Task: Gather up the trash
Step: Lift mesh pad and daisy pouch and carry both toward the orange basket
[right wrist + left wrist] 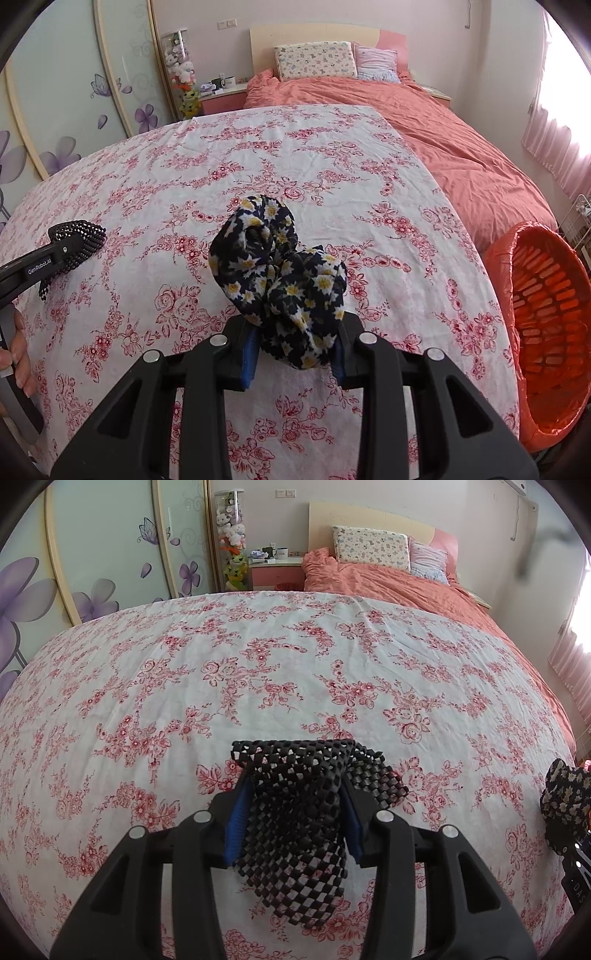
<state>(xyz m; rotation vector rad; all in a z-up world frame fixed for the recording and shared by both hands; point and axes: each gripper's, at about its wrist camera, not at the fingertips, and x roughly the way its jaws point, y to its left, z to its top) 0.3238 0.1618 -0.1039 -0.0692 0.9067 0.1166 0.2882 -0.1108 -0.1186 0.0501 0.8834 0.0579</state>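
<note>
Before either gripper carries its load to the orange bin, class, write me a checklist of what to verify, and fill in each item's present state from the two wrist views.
1. Left gripper shut on the black mesh mat: ok.
2. Mesh mat lifted off the floral sheet: cannot tell; its lower end hangs close to it.
3. Right gripper shut on the daisy-print cloth: ok.
4. Orange bin in view with its mouth open: ok, beside the table on the right.
5. Bin liner in place: ok.
6. Other trash on the sheet: none seen.
</note>
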